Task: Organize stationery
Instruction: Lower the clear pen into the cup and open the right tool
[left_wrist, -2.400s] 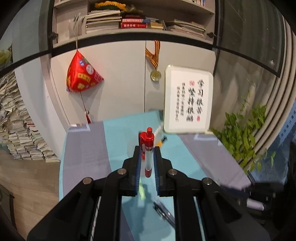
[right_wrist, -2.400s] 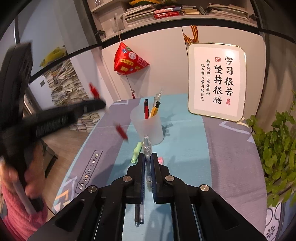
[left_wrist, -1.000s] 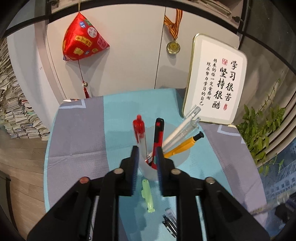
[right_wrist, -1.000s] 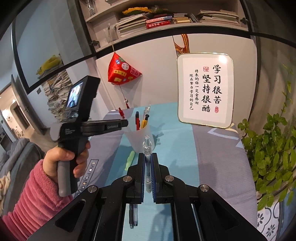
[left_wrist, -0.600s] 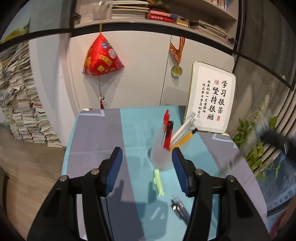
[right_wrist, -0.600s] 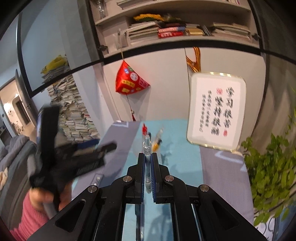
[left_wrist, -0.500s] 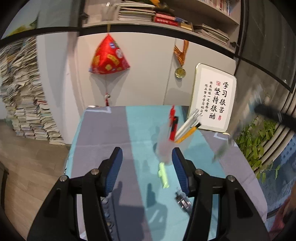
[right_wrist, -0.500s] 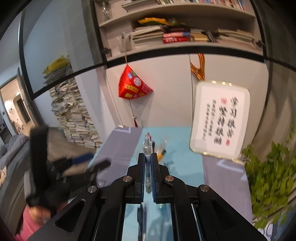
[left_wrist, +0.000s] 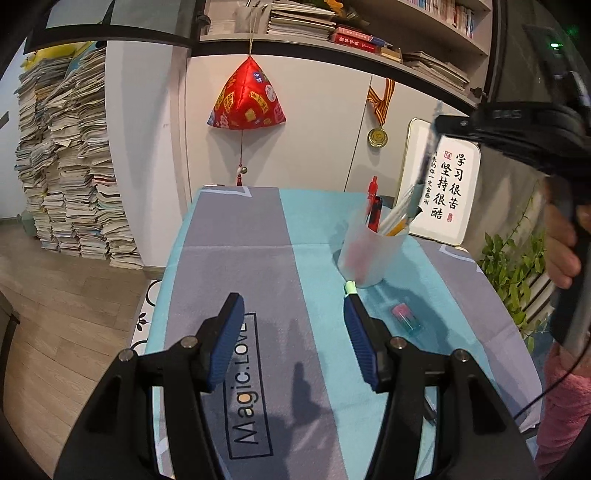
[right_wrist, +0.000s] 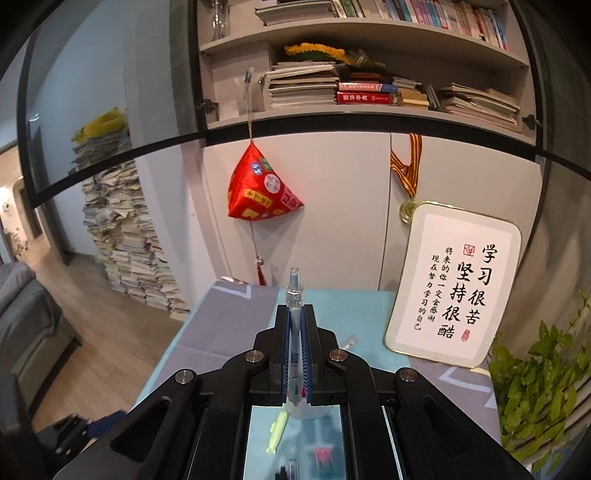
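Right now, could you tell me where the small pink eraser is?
In the left wrist view, the pink eraser lies on the teal cloth, right of centre, just in front of the translucent pen cup.

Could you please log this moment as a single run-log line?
left hand-held gripper: open, empty, jaws just opened | right hand-held gripper: shut on clear pen | pen cup: upright, holds pens | eraser: on table

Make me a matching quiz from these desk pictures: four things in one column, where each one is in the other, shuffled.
1. clear pen
2. red pen
3. eraser
4. medal

A. lying flat on the tablecloth
B. hanging on the cabinet
C. clamped in the right gripper
D. standing in the cup

Pairs: 1-C, 2-D, 3-A, 4-B
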